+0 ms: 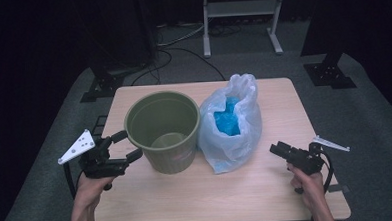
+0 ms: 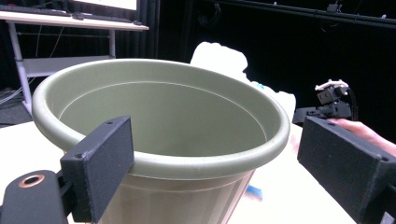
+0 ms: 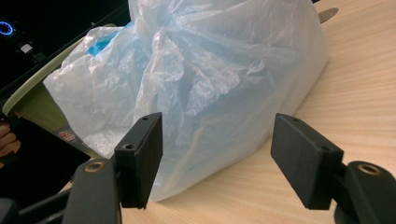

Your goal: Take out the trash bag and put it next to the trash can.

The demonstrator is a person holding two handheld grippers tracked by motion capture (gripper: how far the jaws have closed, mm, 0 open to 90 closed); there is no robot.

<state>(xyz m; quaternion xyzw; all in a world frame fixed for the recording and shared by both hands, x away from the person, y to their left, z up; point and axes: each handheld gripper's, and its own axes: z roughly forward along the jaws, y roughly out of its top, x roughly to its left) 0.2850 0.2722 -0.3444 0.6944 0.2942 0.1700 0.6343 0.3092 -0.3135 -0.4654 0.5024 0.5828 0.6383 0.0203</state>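
An olive green bucket [image 1: 163, 129] stands upright on the wooden table [image 1: 283, 197], and I see nothing inside it. Leaning against its right side is a translucent white plastic bag [image 1: 232, 124] with blue material in it. My left gripper [image 1: 128, 145] is open at the bucket's left wall; in the left gripper view its jaws [image 2: 217, 163] stand wide apart in front of the bucket's near rim [image 2: 159, 163]. My right gripper [image 1: 277, 148] is open just right of the bag. In the right gripper view its jaws [image 3: 219, 158] frame the bag [image 3: 224, 79] without touching it.
The bucket's edge [image 3: 32, 100] shows behind the bag in the right gripper view. Bare tabletop [image 3: 355, 93] lies to the bag's right. Beyond the table's far edge are a white metal stand [image 1: 240, 18], floor cables and dark equipment legs [image 1: 327, 69].
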